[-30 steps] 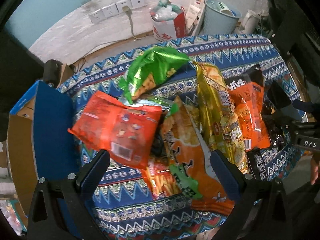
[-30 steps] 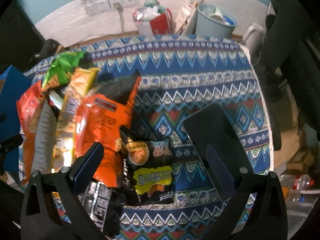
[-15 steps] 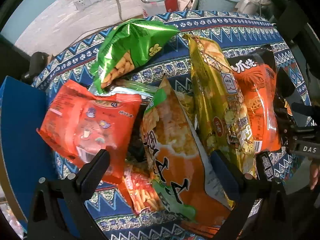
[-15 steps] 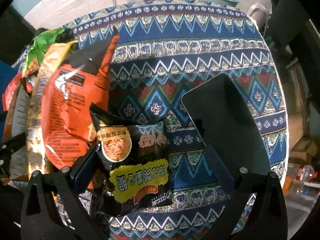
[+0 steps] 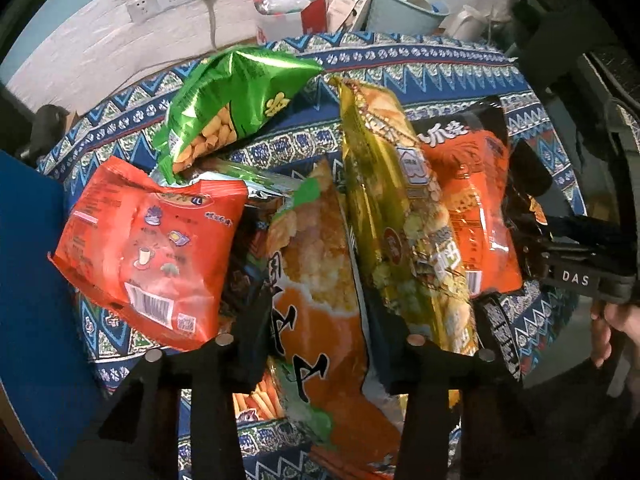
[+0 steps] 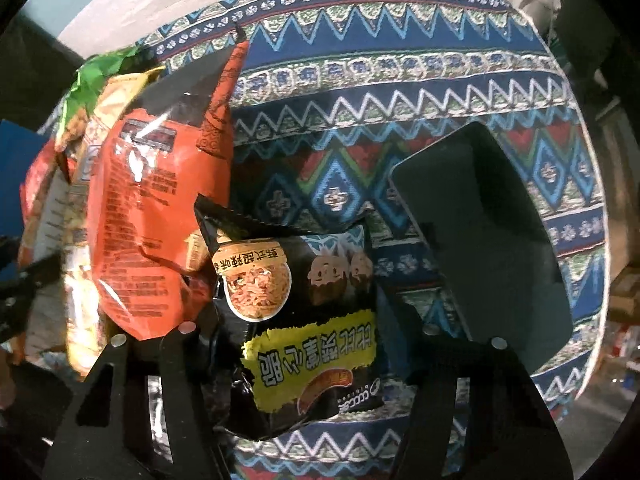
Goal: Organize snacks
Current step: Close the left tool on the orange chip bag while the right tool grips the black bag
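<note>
Left tool (image 5: pixel 316 332), jaws just closing, pinched the orange rice-cracker bag (image 5: pixel 320 280) at lower centre of its view, while only the right view showed the right tool (image 6: pixel 304 320), also closing, pinching the black noodle-snack bag (image 6: pixel 304 312) beside a dark tray (image 6: pixel 492 232) on the bench (image 6: pixel 400 60).

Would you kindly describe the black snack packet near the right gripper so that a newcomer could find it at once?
Start at the patterned tablecloth and find the pile of bags along its left side in the right wrist view. At the near edge of the pile, against the big orange bag, lies the black snack packet. It alone is black, with a jagged yellow label and a round noodle picture.
</note>
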Tool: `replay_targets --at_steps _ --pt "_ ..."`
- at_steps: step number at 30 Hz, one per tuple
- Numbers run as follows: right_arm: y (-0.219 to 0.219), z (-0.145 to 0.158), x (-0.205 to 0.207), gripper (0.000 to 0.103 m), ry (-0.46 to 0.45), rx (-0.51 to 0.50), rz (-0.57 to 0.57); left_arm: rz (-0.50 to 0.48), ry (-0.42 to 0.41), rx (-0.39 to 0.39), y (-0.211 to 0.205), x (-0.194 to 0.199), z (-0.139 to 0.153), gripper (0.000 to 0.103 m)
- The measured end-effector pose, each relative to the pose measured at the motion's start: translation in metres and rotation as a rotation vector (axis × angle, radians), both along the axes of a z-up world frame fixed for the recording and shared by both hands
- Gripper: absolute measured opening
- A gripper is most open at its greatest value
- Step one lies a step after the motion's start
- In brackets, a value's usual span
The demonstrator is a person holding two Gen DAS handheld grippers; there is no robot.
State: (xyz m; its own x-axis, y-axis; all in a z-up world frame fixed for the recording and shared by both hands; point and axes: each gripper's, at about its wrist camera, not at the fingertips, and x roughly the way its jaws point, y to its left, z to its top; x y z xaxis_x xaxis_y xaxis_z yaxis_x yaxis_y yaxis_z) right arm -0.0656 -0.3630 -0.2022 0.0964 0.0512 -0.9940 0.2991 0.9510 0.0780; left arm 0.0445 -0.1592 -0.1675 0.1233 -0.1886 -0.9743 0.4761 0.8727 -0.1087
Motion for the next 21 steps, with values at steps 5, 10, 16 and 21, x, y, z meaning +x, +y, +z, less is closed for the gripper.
replay_targets --at_steps 5,10,16,21 --pt "0.009 0.031 0.0 0.062 -0.066 -0.046 -0.009 0.008 -0.033 -0.015 0.01 -0.005 0.017 0.039" --pt "0.011 0.059 0.002 0.062 -0.124 -0.095 -0.009 0.007 -0.089 -0.031 0.02 -0.013 0.031 0.038" --pt "0.014 0.092 0.006 0.062 -0.191 -0.133 0.009 0.012 -0.145 -0.052 0.028 -0.023 0.053 0.038" --pt "0.03 0.111 0.011 0.062 -0.252 -0.131 0.041 0.03 -0.206 -0.06 0.045 -0.026 0.076 0.038"
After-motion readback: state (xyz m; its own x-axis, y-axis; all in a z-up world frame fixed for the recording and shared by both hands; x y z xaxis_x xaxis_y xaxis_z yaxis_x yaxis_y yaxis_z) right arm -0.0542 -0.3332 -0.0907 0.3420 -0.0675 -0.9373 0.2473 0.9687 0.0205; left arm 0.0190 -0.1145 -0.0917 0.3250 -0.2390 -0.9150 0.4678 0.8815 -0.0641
